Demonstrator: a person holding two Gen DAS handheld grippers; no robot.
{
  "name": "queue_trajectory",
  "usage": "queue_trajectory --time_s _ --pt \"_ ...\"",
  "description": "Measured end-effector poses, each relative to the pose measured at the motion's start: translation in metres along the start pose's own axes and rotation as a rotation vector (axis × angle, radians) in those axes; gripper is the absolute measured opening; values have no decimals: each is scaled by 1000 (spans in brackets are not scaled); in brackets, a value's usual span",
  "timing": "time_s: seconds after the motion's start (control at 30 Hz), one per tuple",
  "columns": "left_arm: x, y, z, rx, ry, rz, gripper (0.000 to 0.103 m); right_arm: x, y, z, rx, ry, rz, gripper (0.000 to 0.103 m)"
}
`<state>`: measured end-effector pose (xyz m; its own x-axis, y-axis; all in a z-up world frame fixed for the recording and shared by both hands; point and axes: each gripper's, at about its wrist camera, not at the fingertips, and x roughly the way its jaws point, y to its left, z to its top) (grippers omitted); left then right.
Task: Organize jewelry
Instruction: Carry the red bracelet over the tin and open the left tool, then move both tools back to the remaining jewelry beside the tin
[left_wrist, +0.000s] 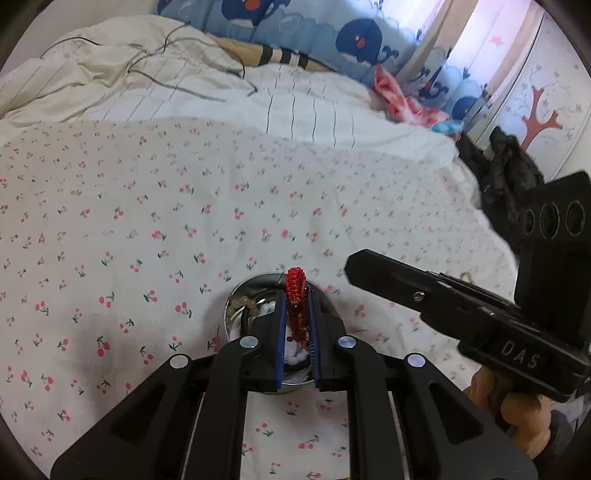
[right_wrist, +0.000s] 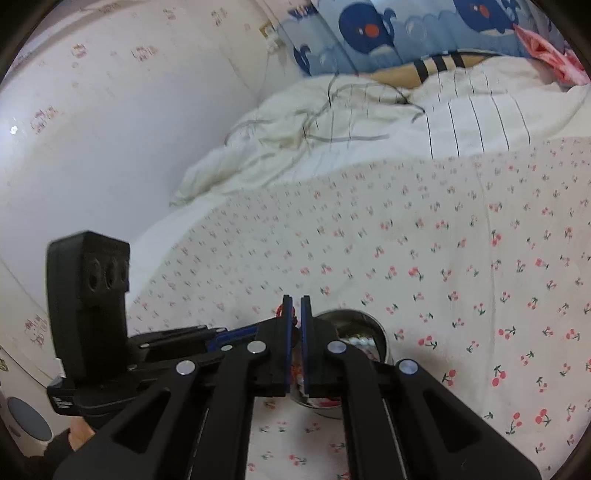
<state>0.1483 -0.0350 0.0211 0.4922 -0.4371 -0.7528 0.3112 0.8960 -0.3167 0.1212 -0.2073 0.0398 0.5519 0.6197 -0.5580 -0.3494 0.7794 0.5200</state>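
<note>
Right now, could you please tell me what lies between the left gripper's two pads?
A red braided bracelet is pinched between the left gripper pads, its woven end sticking out above the metal bowl; the left wrist view shows it.

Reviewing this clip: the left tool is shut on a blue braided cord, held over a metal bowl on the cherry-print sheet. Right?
Not quite: the cord is red, not blue; only the tool's pads are blue. The left wrist view shows it clamped in the left tool, above the metal bowl on the cherry-print sheet.
</note>
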Motion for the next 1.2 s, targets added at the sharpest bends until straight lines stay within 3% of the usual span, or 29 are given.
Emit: queue_trajectory --time_s 0.13,0.2,0.27,0.3,0.33,0.37,0.53,0.8,1.1,1.2 --pt "15 2 -4 14 45 61 21 20 -12 -8 13 82 -35 5" --pt "17 2 -7 19 54 99 34 25 -17 -12 26 108 -60 10" --pt "13 5 -6 13 48 119 41 19 -22 -11 39 92 -89 37" --pt "11 6 -6 5 46 112 54 16 -23 -10 40 79 -94 44" --pt "9 7 -6 -1 41 110 59 12 -22 -9 34 67 -102 52" --pt "6 7 -6 -4 31 114 63 8 -21 -7 21 53 -121 54" --pt "-8 0 -7 54 17 121 65 -8 -19 2 13 19 -137 57" --pt "-39 15 -17 29 -10 123 71 -26 -18 5 19 2 -144 57" --pt "-52 6 -42 165 -10 235 72 -16 6 -15 -65 75 -154 58" --pt "-57 4 -48 203 -27 292 74 -14 15 -18 -85 77 -149 65"
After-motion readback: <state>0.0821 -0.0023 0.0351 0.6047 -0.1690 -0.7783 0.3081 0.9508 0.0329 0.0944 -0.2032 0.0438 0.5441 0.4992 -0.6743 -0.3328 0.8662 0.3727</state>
